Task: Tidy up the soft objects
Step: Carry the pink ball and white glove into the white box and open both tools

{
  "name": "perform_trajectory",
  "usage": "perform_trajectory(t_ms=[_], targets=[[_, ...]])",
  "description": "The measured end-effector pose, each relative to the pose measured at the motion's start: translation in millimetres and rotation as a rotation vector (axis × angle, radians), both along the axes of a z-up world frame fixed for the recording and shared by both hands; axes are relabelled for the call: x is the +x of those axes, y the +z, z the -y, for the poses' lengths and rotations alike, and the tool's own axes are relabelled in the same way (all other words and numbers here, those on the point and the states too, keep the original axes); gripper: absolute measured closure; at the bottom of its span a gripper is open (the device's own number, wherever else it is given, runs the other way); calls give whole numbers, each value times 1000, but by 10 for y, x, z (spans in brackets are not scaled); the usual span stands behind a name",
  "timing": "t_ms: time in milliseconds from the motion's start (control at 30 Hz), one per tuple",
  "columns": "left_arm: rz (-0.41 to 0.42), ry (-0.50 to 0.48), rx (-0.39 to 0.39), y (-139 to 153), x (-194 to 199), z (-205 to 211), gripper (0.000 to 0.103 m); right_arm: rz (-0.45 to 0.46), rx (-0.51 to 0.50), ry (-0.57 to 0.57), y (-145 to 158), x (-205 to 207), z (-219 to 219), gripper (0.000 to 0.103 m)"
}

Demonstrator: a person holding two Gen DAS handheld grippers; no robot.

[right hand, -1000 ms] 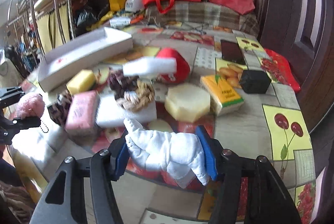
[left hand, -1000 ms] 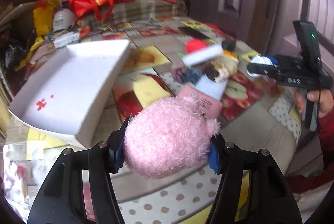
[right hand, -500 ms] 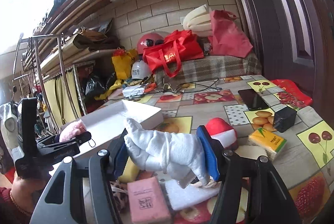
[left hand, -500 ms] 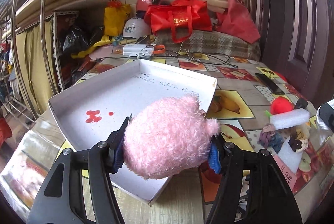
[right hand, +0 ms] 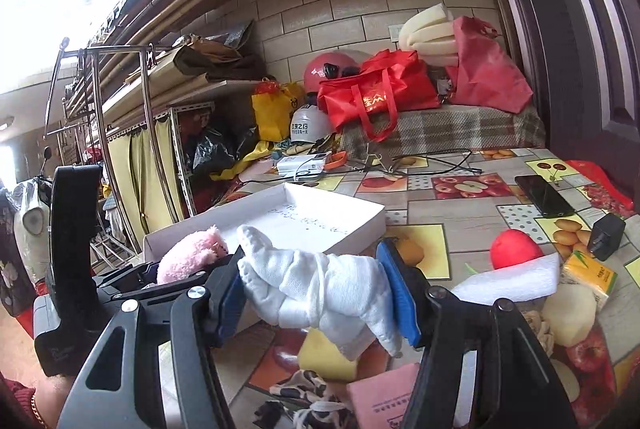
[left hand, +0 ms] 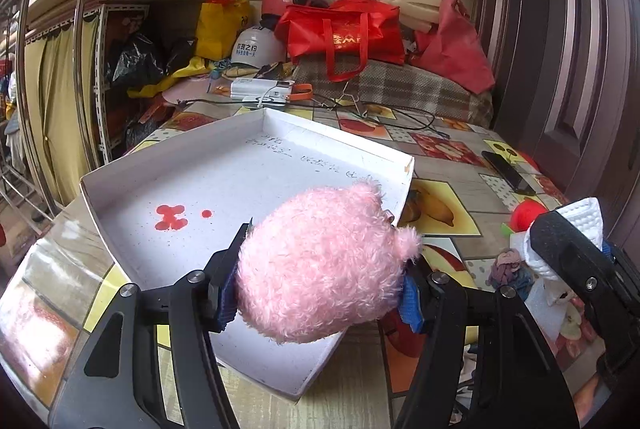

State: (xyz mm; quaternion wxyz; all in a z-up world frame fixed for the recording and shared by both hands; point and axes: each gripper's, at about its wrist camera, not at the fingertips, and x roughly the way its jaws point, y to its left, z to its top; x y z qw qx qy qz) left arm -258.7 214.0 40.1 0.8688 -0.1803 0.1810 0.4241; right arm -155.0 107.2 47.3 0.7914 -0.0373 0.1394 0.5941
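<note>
A fluffy pink plush [left hand: 320, 269] is clamped in my left gripper [left hand: 320, 295], which hangs over the near right part of a shallow white box [left hand: 240, 173] with red stains on its floor. My right gripper [right hand: 316, 293] is shut on a crumpled white cloth [right hand: 316, 285] and is held above the soft pile, just right of the box [right hand: 320, 219]. In the right wrist view the left gripper [right hand: 176, 269] and its pink plush [right hand: 192, 253] sit close on the left. In the left wrist view the right gripper [left hand: 576, 261] and the cloth [left hand: 584, 217] are at the right edge.
On the fruit-print tablecloth right of the box lie a red ball [right hand: 516, 249], a white foam strip [right hand: 508, 281], a yellow sponge [right hand: 320, 353], a pink sponge [right hand: 384, 393], a tissue pack [right hand: 592, 273], a black charger [right hand: 608, 233] and a phone [right hand: 544, 195]. Bags and helmets crowd the far end.
My left gripper swung left from the pile to above the white box, still holding the plush. My right gripper rose and turned left toward the box with the cloth.
</note>
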Motion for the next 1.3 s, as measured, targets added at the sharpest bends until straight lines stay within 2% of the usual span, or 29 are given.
perform_trajectory(t_ms=[167,333,533,700,867,1033,1300], targets=[[6,19,7,9,-84,-69,40,7,-17,14,-38,-129,-164,42],[27,51,-25,-12,-231,-228,40,-16,-38,30,-84,-182,-367,42],[40,78,-46,-28,-361,-382,40,2,-58,26,-104,-232,-612,42],[33,44,-77,-63,-339,-483,40,-1,-53,-5,-89,-125,-703,41],[20,25,-78,-68,-295,-559,40,21,-42,-85,-70,89,-742,41],[23,18,-86,-77,-302,-615,40,-3,-50,-129,-60,238,-763,41],[17,11,-76,-66,-251,-650,40,119,-34,-100,-5,-11,-778,41]])
